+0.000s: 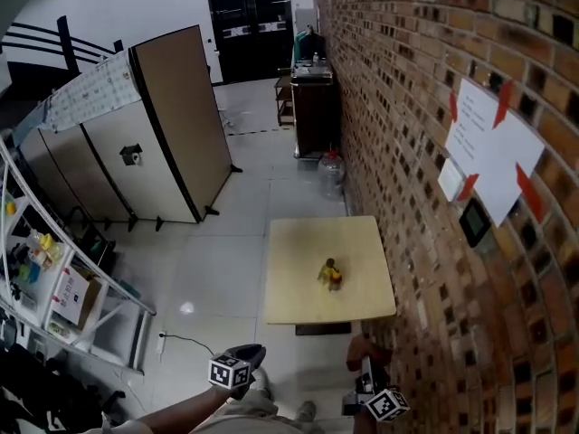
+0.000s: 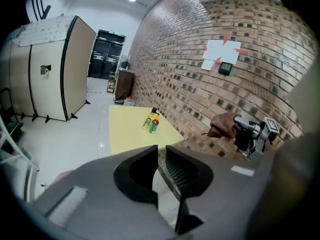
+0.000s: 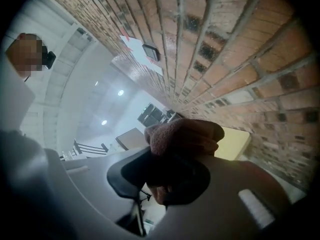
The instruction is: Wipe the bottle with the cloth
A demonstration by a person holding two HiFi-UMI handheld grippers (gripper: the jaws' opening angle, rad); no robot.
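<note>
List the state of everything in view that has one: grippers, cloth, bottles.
Left gripper: jaws shut, nothing between them.
Right gripper: jaws shut on the cloth.
Cloth: bunched up, held in the air, away from the bottles.
Yellow bottle: on the table, cap on, untouched.
Small bottle: right beside the yellow one, cap on, untouched.
</note>
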